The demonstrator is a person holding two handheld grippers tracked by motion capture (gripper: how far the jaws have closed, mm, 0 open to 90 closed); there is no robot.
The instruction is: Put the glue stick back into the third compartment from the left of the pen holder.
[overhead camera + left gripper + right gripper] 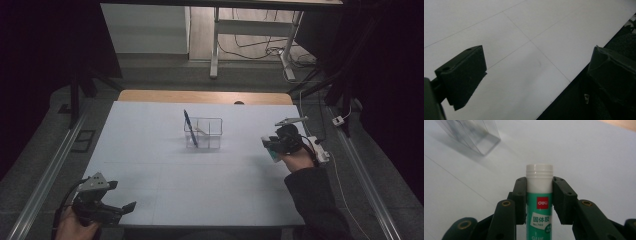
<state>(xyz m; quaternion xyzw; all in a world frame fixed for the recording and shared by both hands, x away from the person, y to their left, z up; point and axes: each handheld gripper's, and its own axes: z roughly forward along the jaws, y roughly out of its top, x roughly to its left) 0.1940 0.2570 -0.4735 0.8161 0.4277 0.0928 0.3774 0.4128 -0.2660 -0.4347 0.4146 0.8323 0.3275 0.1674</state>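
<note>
My right gripper (539, 202) is clamped on the glue stick (539, 195), raised over the table (165, 165) right of the clear organizer (204, 134); my left gripper (120, 210) rests gaping at the near-left edge.

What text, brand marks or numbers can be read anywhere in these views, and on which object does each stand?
"deli": white letters on a red square, on the green-and-white glue stick with white cap held in the right tongs.
"固体胶": on the white label panel of the same stick.
"No.7102": beneath it, small but legible.
"GLUE": at the bottom edge, partly cut off.
Small green badge beside the panel: too small to read.
Clear plastic organiser box and blue pen: no readable text.
</note>
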